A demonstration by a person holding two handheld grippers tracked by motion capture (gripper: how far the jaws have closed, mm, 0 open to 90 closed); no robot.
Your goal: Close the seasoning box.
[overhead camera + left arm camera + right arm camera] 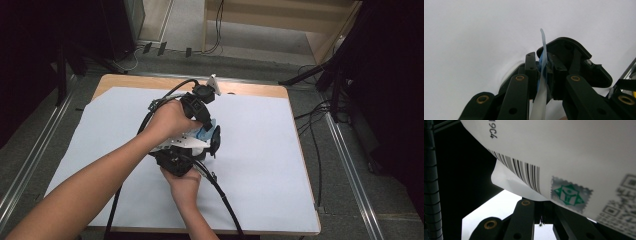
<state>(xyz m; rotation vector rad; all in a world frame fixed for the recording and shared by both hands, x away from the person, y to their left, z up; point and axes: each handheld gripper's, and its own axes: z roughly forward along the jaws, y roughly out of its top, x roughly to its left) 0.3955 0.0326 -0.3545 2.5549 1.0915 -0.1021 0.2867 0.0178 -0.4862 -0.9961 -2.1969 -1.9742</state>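
A thin white packet (205,131) with blue print is held between my two grippers over the middle of the table. In the left gripper view it stands edge-on (543,45), and my left gripper (544,72) is shut on it. From above, my left gripper (202,122) comes down on the packet from the far side. The right gripper view faces the packet's flat side (574,157), printed with a barcode, a green stamp and a square code. My right gripper (541,206) has its jaws pressed together at the packet's lower edge; from above it (200,149) lies just in front of the left one.
White paper (260,150) covers the wooden table (125,80). Black cables (225,200) trail from the grippers over the near edge. Both forearms cross the near left part of the table. Floor rails and cables run along both sides.
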